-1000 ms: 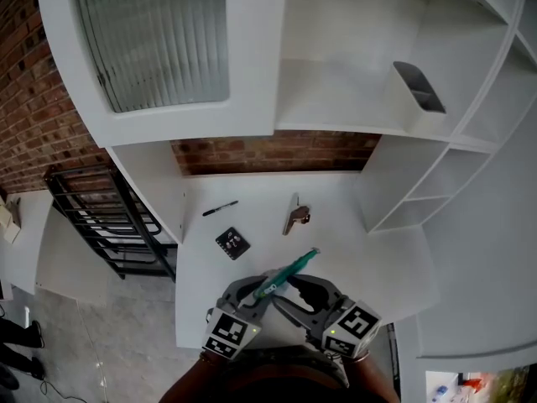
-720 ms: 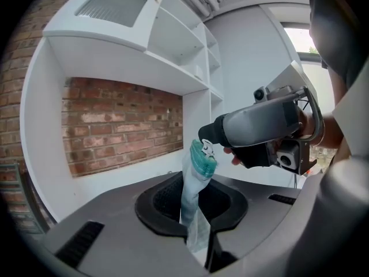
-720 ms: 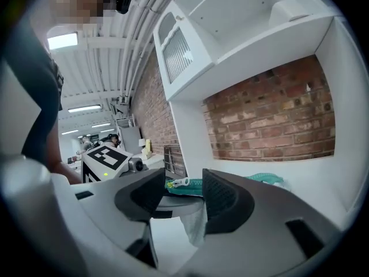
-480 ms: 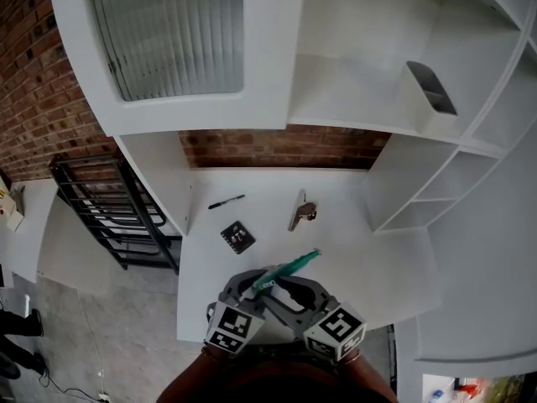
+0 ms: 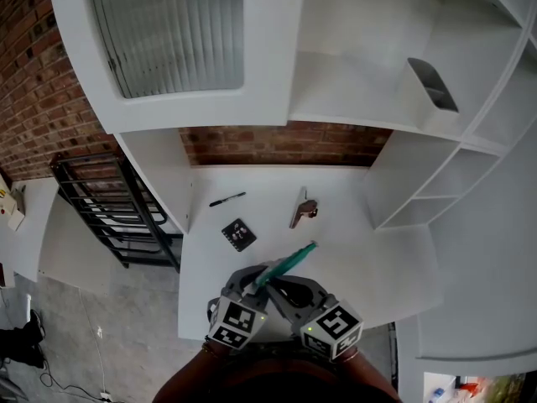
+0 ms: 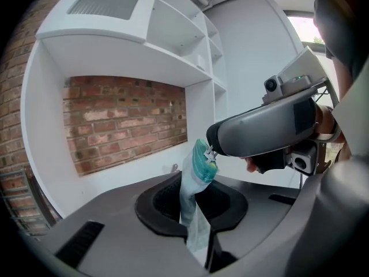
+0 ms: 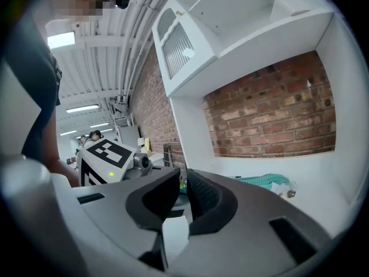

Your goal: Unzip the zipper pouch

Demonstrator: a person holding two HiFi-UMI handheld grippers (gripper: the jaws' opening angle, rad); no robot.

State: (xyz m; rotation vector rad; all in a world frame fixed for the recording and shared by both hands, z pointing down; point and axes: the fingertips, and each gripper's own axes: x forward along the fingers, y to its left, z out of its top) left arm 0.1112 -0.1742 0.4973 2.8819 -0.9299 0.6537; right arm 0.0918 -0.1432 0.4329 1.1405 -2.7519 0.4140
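A teal zipper pouch [image 5: 289,264] sticks up and to the right above the white desk [image 5: 369,259]. My left gripper [image 5: 258,284] is shut on its lower end, and the pouch [image 6: 195,180] rises out between those jaws. A small metal zipper pull [image 6: 211,153] sits at the pouch's free top end. My right gripper [image 5: 275,292] is right beside the left one. Its jaws are closing, with only a narrow slit between them and a sliver of teal [image 7: 183,185] in it. The rest of the pouch [image 7: 262,179] runs off to the right, with the pull [image 7: 291,193] at its far end.
On the desk lie a black pen [image 5: 225,200], a small black card [image 5: 238,235] and a bunch of keys [image 5: 302,210]. A brick wall [image 5: 277,145] backs the desk. White shelves [image 5: 419,183] stand on the right, a cabinet with a ribbed glass door [image 5: 168,32] above.
The right gripper's jaws have closed and it has drawn in against the left gripper at the pouch's lower end. The pouch stays in the left gripper.
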